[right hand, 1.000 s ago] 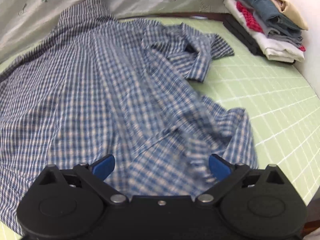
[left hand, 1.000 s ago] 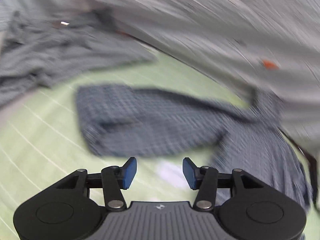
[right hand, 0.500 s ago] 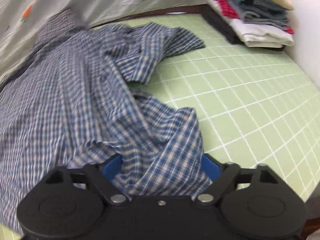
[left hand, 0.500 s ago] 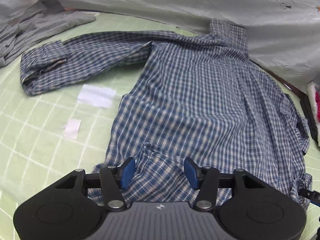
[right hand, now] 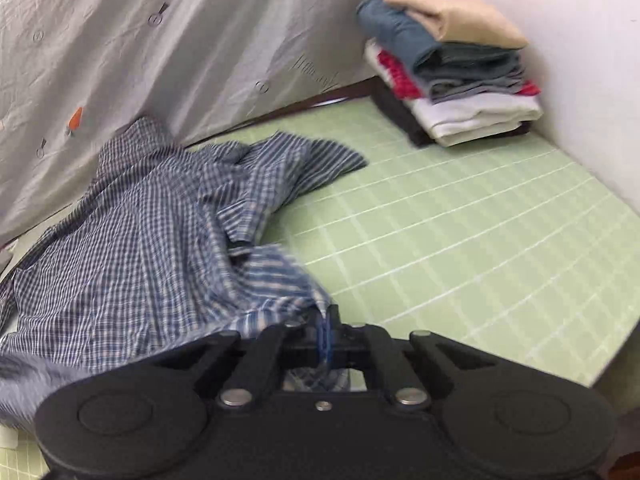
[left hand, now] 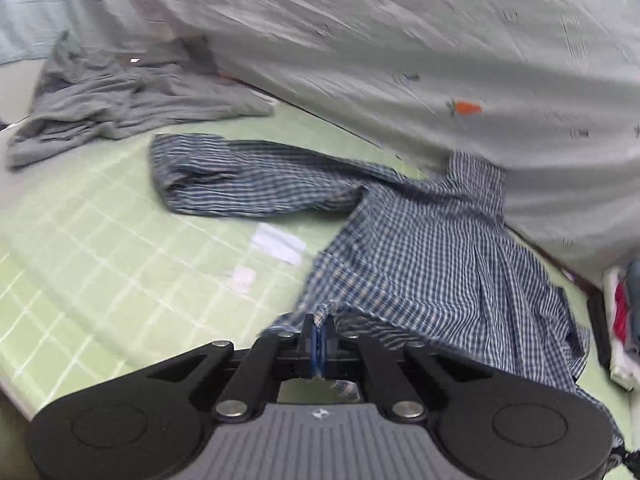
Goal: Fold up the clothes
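A blue-and-white checked shirt (left hand: pixel 432 248) lies spread on the green gridded mat (left hand: pixel 100 248), collar toward the back, one sleeve stretched out to the left. My left gripper (left hand: pixel 319 336) is shut on the shirt's bottom hem at its left corner. In the right wrist view the same shirt (right hand: pixel 132 232) lies rumpled, its other sleeve bunched toward the middle of the mat (right hand: pixel 460 232). My right gripper (right hand: pixel 326 336) is shut on the hem at the right corner, with cloth bunched between the pads.
A grey garment (left hand: pixel 120 100) lies crumpled at the back left. A pale sheet with carrot prints (left hand: pixel 400 40) hangs along the back. A stack of folded clothes (right hand: pixel 452 68) stands at the back right corner by the white wall. Two white patches (left hand: pixel 276 242) mark the mat.
Both grippers were open over the shirt's lower edge; now both have shut on the hem. Both views have shifted and the cloth near the hem is gathered.
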Motion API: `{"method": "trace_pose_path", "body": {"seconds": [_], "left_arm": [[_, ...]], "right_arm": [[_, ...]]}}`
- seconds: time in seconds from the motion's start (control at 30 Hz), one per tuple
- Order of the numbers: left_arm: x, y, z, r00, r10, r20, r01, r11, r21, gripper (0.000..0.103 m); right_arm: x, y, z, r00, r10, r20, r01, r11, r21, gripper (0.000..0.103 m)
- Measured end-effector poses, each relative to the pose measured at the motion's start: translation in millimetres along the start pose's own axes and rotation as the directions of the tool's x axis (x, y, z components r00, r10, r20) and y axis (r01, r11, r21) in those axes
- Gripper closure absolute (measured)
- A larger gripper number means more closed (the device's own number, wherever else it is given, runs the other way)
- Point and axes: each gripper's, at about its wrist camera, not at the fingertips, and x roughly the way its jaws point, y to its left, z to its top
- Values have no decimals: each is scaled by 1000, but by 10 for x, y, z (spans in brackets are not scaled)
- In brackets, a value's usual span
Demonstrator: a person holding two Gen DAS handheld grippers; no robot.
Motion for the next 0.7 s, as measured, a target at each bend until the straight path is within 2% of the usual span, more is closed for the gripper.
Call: {"method": "trace_pose_path", "body": {"seconds": [0.17, 0.2, 0.23, 0.27, 0.3, 0.33, 0.47, 0.6, 0.7], "left_arm": [[8, 328, -335, 990, 77, -115, -87, 992, -88, 94], [-8, 364, -385, 989, 79, -124, -94, 989, -118, 90], [-36, 380, -414, 990, 74, -122, -91, 987, -136, 83], [-65, 386, -433, 991, 68, -115, -85, 985, -149, 80], [-88, 373, -442, 992, 72, -105, -87, 985, -150, 71], [-108, 351, -444, 992, 81, -94, -94, 985, -143, 65], [-122, 264, -420, 993, 104, -59, -111, 985, -135, 59], [-211, 332, -411, 999, 50, -1, -49, 967, -249, 47], [-209, 375, -417, 1000, 26, 8, -23, 957, -288, 45]], "right_arm": [[145, -172, -356, 987, -30, -156, 36, 999, 40, 100], [144, -181, -382, 986, -31, -162, 39, 998, 50, 94], [139, -188, -402, 986, -29, -167, 39, 997, 59, 91], [117, -190, -397, 987, -23, -157, 33, 998, 59, 79], [90, -190, -386, 989, -17, -144, 25, 998, 57, 64], [62, -197, -361, 992, -8, -128, 16, 998, 57, 59], [133, -268, -225, 990, 56, -126, -42, 993, 106, 48], [177, -295, -256, 986, 75, -148, -54, 989, 139, 41], [214, -339, -330, 982, 67, -177, -40, 988, 152, 36]]}}
